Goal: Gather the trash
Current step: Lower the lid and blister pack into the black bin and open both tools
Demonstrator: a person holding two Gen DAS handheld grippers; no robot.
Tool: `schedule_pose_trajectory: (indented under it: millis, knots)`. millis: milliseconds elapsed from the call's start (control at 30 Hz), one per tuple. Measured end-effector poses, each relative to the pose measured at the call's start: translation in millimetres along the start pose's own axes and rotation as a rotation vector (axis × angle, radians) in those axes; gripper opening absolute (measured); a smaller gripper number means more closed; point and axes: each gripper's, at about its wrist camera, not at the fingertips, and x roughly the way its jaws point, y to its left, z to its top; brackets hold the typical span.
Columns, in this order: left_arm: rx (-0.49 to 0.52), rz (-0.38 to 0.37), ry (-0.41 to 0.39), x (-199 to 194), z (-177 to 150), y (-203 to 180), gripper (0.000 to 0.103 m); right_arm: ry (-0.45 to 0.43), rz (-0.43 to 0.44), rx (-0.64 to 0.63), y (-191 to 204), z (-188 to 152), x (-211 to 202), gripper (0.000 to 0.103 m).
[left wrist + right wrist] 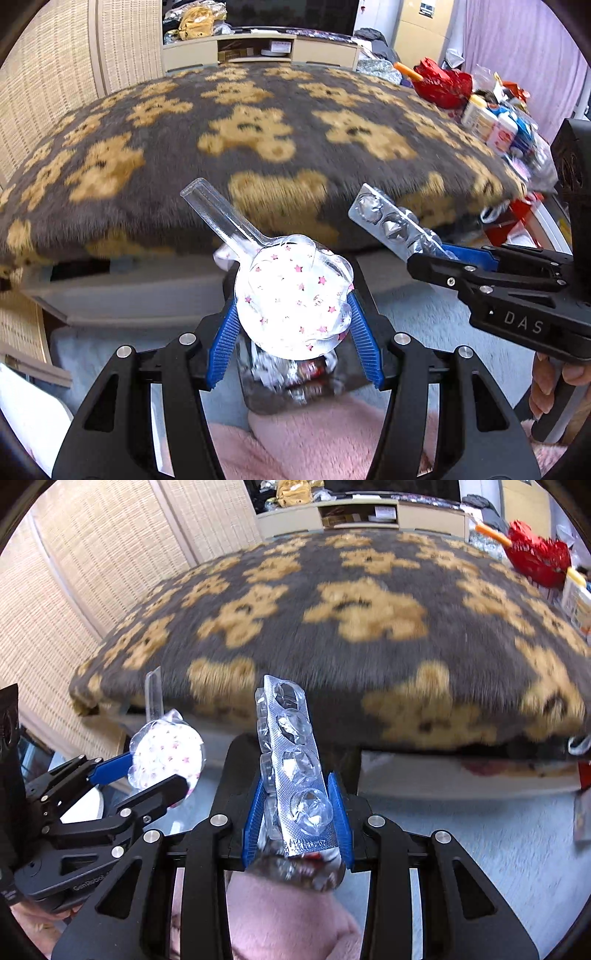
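My left gripper (291, 314) is shut on a clear plastic lollipop-shaped package (291, 299) with a white star-printed backing and a clear handle tube (218, 218). It also shows in the right wrist view (168, 755). My right gripper (297, 805) is shut on an empty silver blister pack (295, 764), which points up and forward. That pack also shows in the left wrist view (395, 225), held at the right. Both grippers hover in front of a bed edge, side by side, above a clear container of foil wrappers (295, 376).
A bed with a grey bear-patterned blanket (258, 140) fills the view ahead. A pile of packets and a red wrapper (443, 85) lies at its right side. A woven screen (44, 96) stands at the left. Pink fabric (314, 443) is below.
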Motion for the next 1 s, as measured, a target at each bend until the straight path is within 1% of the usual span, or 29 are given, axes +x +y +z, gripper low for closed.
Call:
schedule_pose_trajectory:
  millis: [133,300,400,533,733,767,800,867,933,967,1000]
  knots:
    - [-0.009,-0.011,0.044,10,-23,-2,0.054,0.049,0.013,0.022,-1,-23,11,0.036]
    - [-0.025,-0.018,0.118,38,-41,2,0.054,0.126,-0.001,0.069,-14,-34,43,0.036]
    - [-0.041,-0.031,0.159,57,-45,7,0.054,0.173,0.001,0.091,-20,-34,64,0.036]
    - [-0.041,-0.040,0.201,78,-45,12,0.055,0.207,-0.006,0.103,-23,-30,81,0.036]
    - [-0.050,-0.047,0.241,97,-41,15,0.056,0.211,-0.005,0.107,-20,-19,95,0.042]
    - [-0.054,-0.047,0.243,98,-40,16,0.056,0.207,-0.010,0.104,-19,-18,95,0.047]
    - [-0.058,-0.044,0.246,99,-40,17,0.057,0.199,-0.017,0.102,-18,-17,95,0.056]
    - [-0.060,-0.042,0.250,99,-37,19,0.062,0.185,-0.025,0.107,-18,-13,95,0.064]
    - [-0.053,-0.029,0.241,95,-35,19,0.071,0.173,-0.033,0.109,-20,-8,91,0.066]
    - [-0.050,-0.021,0.235,92,-34,19,0.074,0.166,-0.038,0.111,-21,-5,89,0.070]
    - [-0.049,-0.016,0.229,90,-33,20,0.079,0.153,-0.044,0.113,-23,-2,85,0.073]
